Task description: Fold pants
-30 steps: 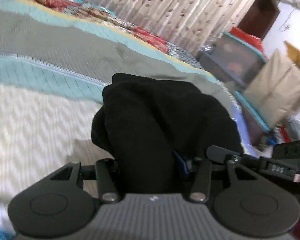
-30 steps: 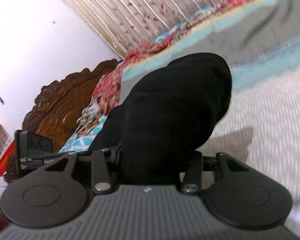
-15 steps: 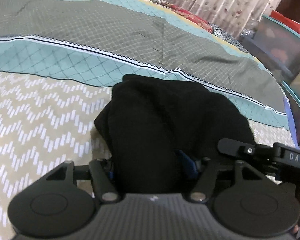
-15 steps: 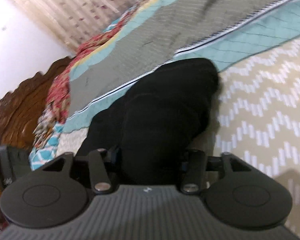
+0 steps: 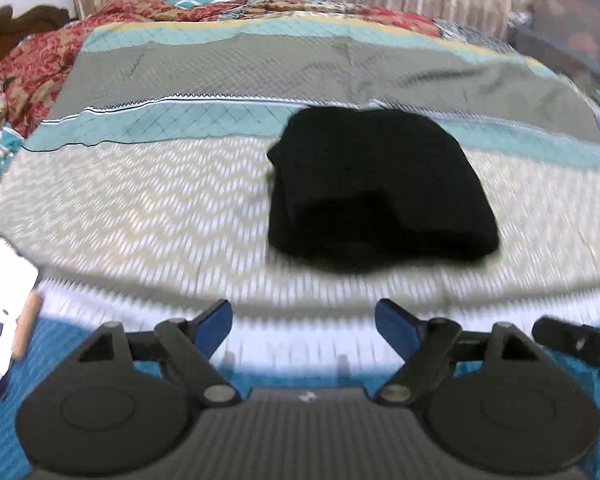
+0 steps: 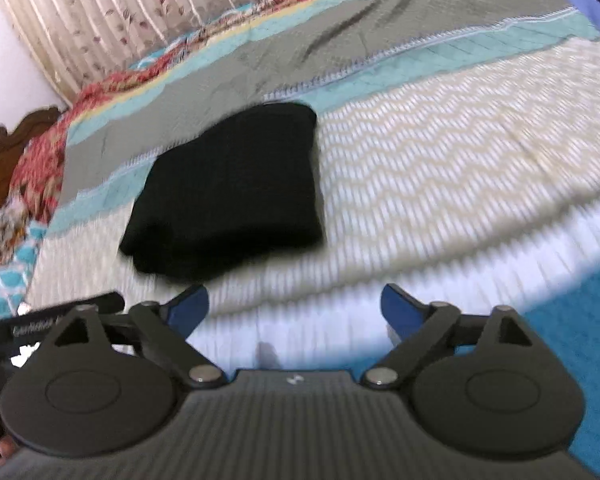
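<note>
Partly blurred, folded black pants, bedspread edges smeared

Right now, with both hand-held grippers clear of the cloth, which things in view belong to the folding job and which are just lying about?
Part of the job:
- black pants, folded, lying on the bedspread
- left hand-held gripper, open, empty
- right hand-held gripper, open, empty

Just lying about:
- red patterned blanket at the bed's far side
- curtain
- storage boxes
- wooden headboard
</note>
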`<state>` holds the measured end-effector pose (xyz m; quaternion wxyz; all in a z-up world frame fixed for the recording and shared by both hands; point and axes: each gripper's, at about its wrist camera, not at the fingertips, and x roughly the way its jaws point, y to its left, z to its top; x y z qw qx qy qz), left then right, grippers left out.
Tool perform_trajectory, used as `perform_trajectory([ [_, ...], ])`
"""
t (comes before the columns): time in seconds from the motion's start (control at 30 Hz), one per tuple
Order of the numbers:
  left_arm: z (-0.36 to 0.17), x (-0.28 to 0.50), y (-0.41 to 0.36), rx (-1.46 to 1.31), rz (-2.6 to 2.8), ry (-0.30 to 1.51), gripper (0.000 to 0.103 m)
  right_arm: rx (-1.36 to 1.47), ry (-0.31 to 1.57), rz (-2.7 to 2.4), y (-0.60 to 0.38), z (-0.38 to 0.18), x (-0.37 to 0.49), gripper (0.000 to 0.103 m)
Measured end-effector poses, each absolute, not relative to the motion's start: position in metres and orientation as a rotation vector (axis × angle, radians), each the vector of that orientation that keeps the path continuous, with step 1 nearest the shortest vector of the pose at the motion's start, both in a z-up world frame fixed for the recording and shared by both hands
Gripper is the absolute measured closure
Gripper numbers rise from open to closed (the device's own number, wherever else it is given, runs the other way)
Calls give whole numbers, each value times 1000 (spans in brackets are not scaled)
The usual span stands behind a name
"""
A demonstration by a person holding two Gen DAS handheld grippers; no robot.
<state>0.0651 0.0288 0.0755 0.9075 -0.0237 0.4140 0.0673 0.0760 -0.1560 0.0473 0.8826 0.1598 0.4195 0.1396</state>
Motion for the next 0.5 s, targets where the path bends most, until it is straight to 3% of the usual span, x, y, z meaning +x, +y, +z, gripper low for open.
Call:
perform_trajectory([
  [0.33, 89, -28, -2, -66, 149, 845, 1, 237, 911, 318, -142, 52, -17, 0],
  [0.5, 87, -49, -5, -85, 160, 859, 0, 214, 903, 353, -139, 56, -36, 0],
])
